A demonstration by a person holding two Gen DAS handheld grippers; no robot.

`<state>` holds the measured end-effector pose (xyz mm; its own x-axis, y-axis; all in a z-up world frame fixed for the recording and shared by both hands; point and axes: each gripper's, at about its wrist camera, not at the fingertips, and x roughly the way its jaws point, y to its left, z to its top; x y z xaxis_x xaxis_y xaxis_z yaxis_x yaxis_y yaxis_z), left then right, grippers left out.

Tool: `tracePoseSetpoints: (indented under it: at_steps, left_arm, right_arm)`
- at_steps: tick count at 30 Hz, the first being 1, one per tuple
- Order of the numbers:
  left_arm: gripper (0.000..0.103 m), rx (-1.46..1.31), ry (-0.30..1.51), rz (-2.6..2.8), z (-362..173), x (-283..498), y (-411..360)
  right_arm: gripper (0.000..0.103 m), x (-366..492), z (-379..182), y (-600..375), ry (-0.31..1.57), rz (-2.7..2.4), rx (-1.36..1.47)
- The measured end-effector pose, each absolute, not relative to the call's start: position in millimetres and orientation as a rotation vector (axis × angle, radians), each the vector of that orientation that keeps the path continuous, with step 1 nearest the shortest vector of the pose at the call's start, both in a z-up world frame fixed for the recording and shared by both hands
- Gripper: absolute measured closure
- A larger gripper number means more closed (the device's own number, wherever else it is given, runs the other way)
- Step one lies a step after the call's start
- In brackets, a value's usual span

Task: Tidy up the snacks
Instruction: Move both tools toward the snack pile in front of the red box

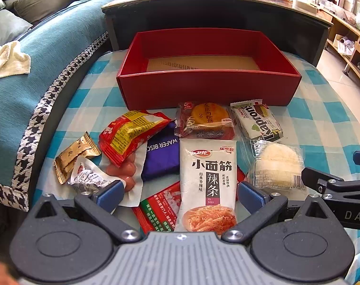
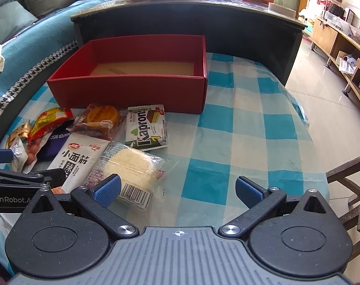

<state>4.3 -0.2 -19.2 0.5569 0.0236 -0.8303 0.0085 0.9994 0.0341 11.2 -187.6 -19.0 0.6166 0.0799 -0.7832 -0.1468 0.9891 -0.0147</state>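
An empty red box (image 1: 208, 90) (image 2: 130, 90) stands at the back of the checked tablecloth. Snack packets lie in front of it: a white spicy-strip packet (image 1: 208, 166) (image 2: 77, 156), a purple wafer pack (image 1: 162, 156), a red sausage bag (image 1: 130, 135), a round pastry (image 1: 206, 121) (image 2: 99, 121), a Kapron wafer (image 1: 258, 121) (image 2: 146, 128) and a pale cake in clear wrap (image 1: 277, 163) (image 2: 130, 168). My left gripper (image 1: 180, 196) is open, its fingers either side of the white packet. My right gripper (image 2: 178, 191) is open over the cloth, its left fingertip (image 2: 107, 190) over the cake.
A dark low table (image 1: 203, 7) with bagged goods stands behind the box. A teal sofa (image 1: 37, 71) runs along the left. A wooden chair (image 2: 355, 178) sits at the right edge, and tiled floor and shelves lie beyond. A gold sachet (image 1: 73, 154) lies leftmost.
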Motion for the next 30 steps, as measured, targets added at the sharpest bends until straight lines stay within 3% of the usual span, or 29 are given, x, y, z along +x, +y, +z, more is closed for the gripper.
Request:
tracePoseSetpoints:
  at_steps: [30]
  left_arm:
    - [0.0,0.046,1.008,0.007,-22.7,5.8,-3.5]
  right_arm:
    - [0.0,12.3,-23.5,-187.8,0.919,0.129,-0.084]
